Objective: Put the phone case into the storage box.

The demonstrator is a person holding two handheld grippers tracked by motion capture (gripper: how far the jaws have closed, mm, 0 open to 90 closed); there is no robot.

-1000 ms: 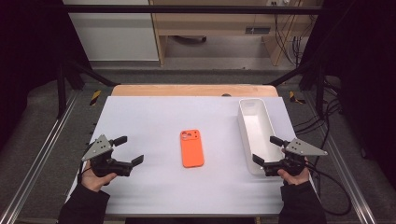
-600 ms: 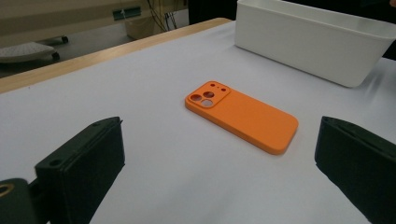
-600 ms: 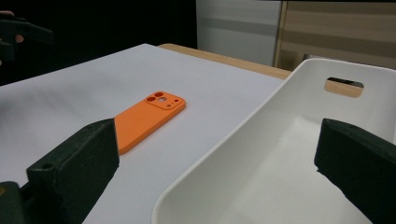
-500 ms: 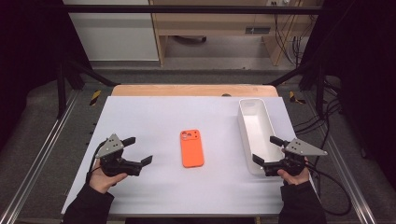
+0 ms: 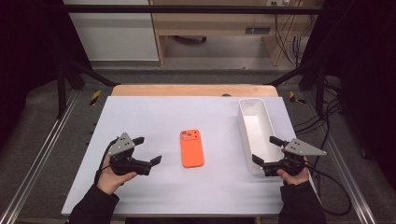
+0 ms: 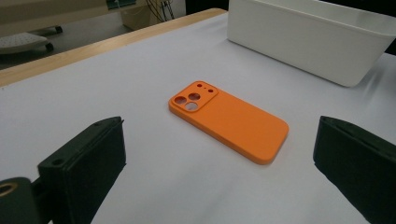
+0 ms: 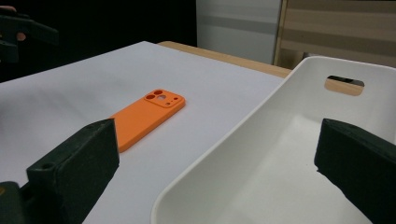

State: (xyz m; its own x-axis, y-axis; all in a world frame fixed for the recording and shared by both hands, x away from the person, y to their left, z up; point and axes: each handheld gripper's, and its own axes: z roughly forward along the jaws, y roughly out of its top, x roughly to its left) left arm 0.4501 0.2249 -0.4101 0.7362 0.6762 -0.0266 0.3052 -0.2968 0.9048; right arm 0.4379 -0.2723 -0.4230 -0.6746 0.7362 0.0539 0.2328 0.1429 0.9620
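An orange phone case (image 5: pixel 192 148) lies flat in the middle of the white table, camera cutouts toward the far side. It also shows between the jaws in the left gripper view as the phone case (image 6: pixel 229 119), and at the left of the right gripper view as the phone case (image 7: pixel 147 113). My left gripper (image 5: pixel 146 150) stands open a short way left of the case, pointing at it, nothing held. My right gripper (image 5: pixel 266 150) is open at the near end of the white bin (image 5: pixel 244 125), its jaws straddling the bin's near corner (image 7: pixel 187 196).
The long white bin (image 6: pixel 303 42) is empty and runs front to back at the table's right side. A wooden strip (image 5: pixel 191 90) edges the table's far side. Black frame rails and cables flank the table.
My left gripper has moved right and slightly forward, closing in on the phone case. The right gripper and the case have stayed put.
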